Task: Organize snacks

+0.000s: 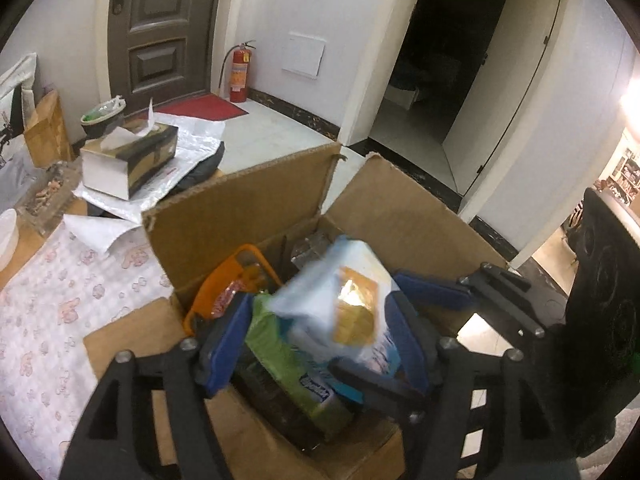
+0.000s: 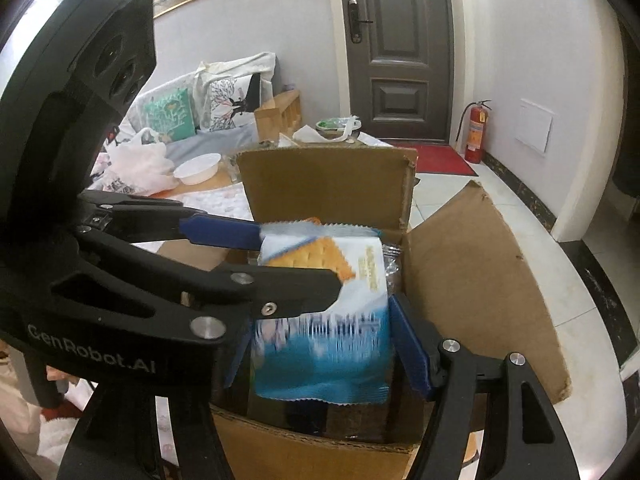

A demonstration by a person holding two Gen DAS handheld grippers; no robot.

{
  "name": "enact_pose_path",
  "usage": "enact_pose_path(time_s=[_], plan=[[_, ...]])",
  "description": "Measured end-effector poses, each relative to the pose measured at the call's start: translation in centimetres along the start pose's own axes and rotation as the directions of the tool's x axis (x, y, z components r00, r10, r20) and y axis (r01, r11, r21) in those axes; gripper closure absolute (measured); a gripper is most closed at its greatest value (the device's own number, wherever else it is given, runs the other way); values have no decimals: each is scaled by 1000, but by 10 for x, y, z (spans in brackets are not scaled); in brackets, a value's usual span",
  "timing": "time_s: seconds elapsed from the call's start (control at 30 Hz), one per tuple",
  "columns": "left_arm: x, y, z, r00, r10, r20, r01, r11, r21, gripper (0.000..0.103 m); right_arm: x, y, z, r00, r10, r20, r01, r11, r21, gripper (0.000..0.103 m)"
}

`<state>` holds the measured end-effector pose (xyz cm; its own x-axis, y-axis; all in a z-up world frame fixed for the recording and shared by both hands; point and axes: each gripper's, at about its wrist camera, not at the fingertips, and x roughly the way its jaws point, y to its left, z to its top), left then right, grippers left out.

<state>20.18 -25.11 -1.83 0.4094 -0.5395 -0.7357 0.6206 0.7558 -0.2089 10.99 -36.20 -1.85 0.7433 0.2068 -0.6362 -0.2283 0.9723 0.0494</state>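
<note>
"GenRobot.AI" in white on the black left claw (image 2: 320, 256); package print too blurred.

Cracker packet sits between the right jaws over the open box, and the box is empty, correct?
Not empty: the left wrist view shows the box holding an orange packet among other things. The rest stands: the cracker packet sits between the right gripper's jaws over the open box.
</note>
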Motion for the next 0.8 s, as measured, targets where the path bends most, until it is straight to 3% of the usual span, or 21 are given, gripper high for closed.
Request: enact_pose_path(time_s=[0.3, 0.5, 0.6, 0.67, 0.73, 0.77, 0.8], plan=[[-41, -2, -7, 993, 62, 104, -62, 998, 2, 28, -17, 6, 3, 999, -35, 18, 35, 999, -2, 38], [-90, 0, -21, 965, 138, 222, -134, 990, -31, 19, -39, 16, 8, 997, -49, 60, 50, 999, -20, 36], [-120, 1, -34, 933, 213, 291, -203, 977, -66, 14, -54, 23, 10, 993, -26, 111, 30, 999, -33, 27], [-141, 2, -47, 901, 275, 336, -253, 961, -108, 11, -67, 29, 12, 986, 2, 165, 6, 999, -48, 26], [-158, 4, -60, 864, 348, 363, -311, 937, -157, 9, -77, 34, 12, 977, 35, 212, -22, 998, -64, 25], [-168, 5, -69, 835, 399, 378, -353, 916, -188, 8, -84, 39, 11, 967, 62, 249, -43, 996, -79, 23], [-173, 5, -74, 817, 431, 383, -378, 902, -208, 7, -87, 43, 12, 960, 75, 269, -53, 995, -88, 17]])
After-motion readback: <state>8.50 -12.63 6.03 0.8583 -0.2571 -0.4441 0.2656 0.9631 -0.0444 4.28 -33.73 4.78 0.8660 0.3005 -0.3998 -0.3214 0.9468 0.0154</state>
